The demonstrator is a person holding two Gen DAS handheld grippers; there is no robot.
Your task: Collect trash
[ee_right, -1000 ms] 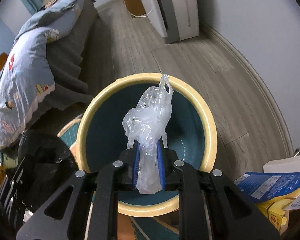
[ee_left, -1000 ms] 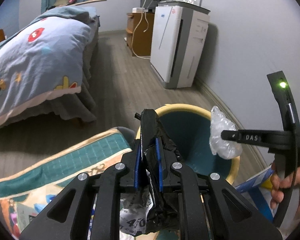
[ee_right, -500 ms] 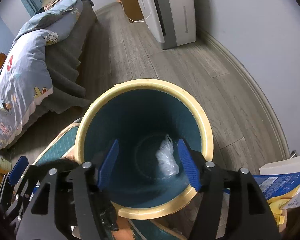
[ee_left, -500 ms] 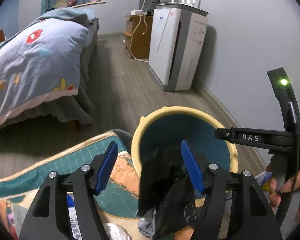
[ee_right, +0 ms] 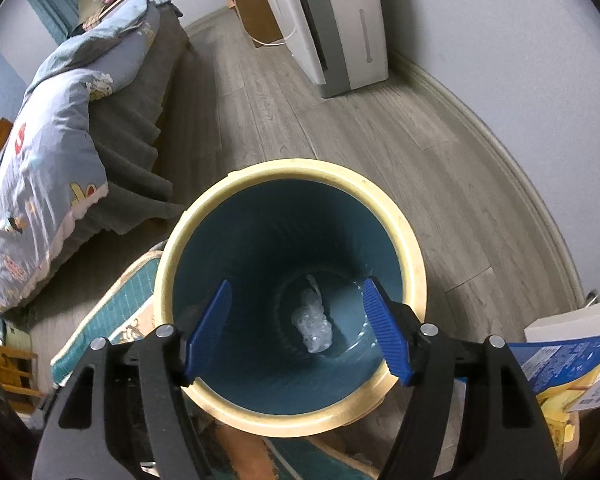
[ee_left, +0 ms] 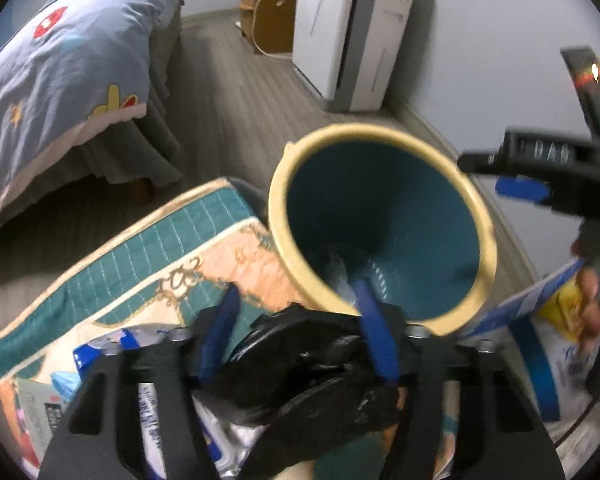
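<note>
Fingers (ee_left: pixel 370 330) of the left gripper (ee_left: pixel 296 344), faced with blue ribbed pads, stand apart and are closing; the crumpled black plastic bag (ee_left: pixel 312 376) lies between and below them, and the blurred view does not settle whether the pads press on it. This bag sits outside the bin, against its near rim, over a litter of printed wrappers (ee_left: pixel 148 400) on the patterned teal-and-orange quilted mat (ee_left: pixel 172 256).

Fingers (ee_right: pixel 214 318) of the right gripper (ee_right: pixel 296 328) stand wide and are opening, with nothing between them. They hover over the mouth of the round teal plastic waste bin with a cream rim (ee_right: pixel 414 264). The crumpled clear plastic bag (ee_right: pixel 314 322) lies on the bin floor, well below the pads and free of them.

In the left view the same bin (ee_left: pixel 278 216) appears tilted by the lens, and a pale clear shape, probably that bag, shows low inside it. The right gripper (ee_left: pixel 520 190) enters at the right edge with a hand (ee_left: pixel 590 300) on its grip.

Blue and yellow cartons (ee_right: pixel 568 360) lie right of the bin. Beyond it runs grey wood-plank floor (ee_right: pixel 340 128), with a white floor-standing appliance (ee_right: pixel 340 28) against the wall and a bed with a blue printed duvet (ee_right: pixel 40 168) at left.
</note>
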